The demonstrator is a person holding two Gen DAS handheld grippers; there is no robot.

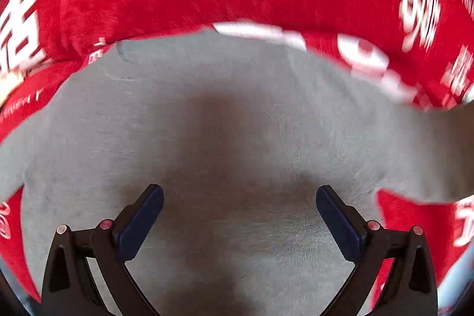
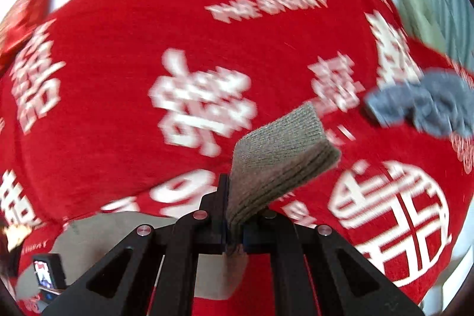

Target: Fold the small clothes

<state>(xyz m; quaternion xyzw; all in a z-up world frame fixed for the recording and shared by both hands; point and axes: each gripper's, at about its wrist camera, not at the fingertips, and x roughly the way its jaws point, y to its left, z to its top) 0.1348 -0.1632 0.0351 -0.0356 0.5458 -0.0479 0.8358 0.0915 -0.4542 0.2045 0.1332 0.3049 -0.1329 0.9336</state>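
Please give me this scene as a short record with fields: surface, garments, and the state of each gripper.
surface: red plush blanket with white printed characters
garment below left gripper: flat grey fleece garment
left gripper: open, holds nothing
right gripper: shut on grey ribbed knit cuff, lifted above the blanket
other garment: crumpled blue-grey cloth, lying on the blanket to the right

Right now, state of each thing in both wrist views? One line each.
left gripper: open, nothing between its fingers, over the grey garment.
grey garment: spread flat on the red blanket.
right gripper: shut on the ribbed grey cuff.
ribbed grey cuff: lifted, layers stacked, sticking out past the fingers.
blue-grey cloth: crumpled, lying apart on the blanket.
red blanket: spread out under everything.
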